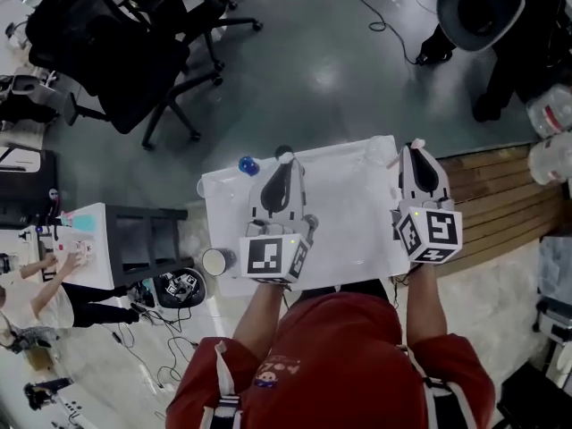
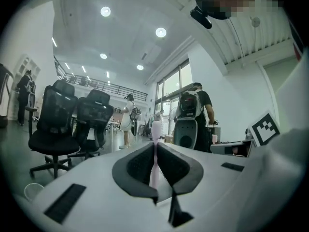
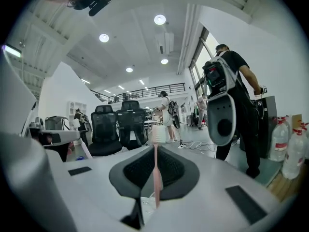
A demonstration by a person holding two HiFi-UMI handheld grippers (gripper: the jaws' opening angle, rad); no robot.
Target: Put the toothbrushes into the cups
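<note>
Since the left gripper [image 1: 284, 161] is clamped on a pale toothbrush [image 2: 155, 163] and the right gripper [image 1: 416, 150] on a pink toothbrush [image 3: 155, 170], both held above the white table [image 1: 357, 231], each likely needs tipping handle-down over a cup [image 1: 214, 261] before release. No writing is legible: the cubes carry only square markers, and the logo on the red shirt is too small to read.

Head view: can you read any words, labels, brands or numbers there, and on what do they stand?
No text reads clearly.
On the red shirt: a small chest print, too blurred to read.
On the left marker cube and the right marker cube: black-and-white square patterns only, no letters or numbers.
</note>
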